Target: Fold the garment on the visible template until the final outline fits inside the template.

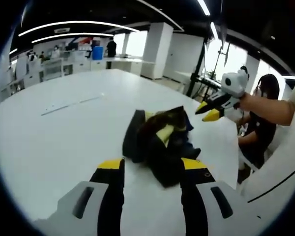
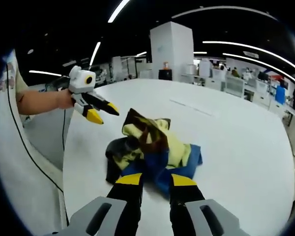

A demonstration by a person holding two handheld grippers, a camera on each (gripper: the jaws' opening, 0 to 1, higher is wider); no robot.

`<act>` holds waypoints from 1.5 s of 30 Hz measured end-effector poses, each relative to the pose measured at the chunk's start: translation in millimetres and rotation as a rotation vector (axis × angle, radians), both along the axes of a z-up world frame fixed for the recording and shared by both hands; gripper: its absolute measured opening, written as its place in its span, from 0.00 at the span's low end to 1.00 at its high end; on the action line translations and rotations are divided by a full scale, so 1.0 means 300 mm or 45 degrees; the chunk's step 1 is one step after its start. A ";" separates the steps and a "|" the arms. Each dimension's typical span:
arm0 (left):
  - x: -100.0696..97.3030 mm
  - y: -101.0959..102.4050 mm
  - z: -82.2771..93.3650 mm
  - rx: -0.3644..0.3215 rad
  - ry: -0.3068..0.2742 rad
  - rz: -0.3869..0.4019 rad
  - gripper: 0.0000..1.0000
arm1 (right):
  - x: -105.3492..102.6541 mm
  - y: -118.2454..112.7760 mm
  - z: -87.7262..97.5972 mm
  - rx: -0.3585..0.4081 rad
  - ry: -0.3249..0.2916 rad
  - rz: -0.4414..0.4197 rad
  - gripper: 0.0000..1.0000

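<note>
A crumpled garment (image 1: 160, 142) (image 2: 152, 147) of black, yellow and blue lies heaped on the white table (image 1: 64, 132) (image 2: 236, 142), near its edge; the left gripper (image 1: 152, 169) (image 2: 102, 114) and right gripper (image 2: 155, 181) (image 1: 207, 112) both hover spread apart, holding nothing, close beside the heap.

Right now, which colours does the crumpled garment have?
Yellow, blue and dark brown; the garment shows best in the right gripper view.
</note>
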State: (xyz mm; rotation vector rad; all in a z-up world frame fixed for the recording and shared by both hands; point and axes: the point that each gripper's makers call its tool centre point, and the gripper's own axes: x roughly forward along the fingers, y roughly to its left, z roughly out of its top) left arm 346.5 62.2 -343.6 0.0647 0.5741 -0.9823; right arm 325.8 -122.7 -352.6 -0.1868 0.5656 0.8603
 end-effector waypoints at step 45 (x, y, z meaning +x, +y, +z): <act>0.106 -0.083 -0.070 0.081 0.010 -0.076 0.12 | 0.070 0.062 -0.084 0.011 0.090 0.025 0.00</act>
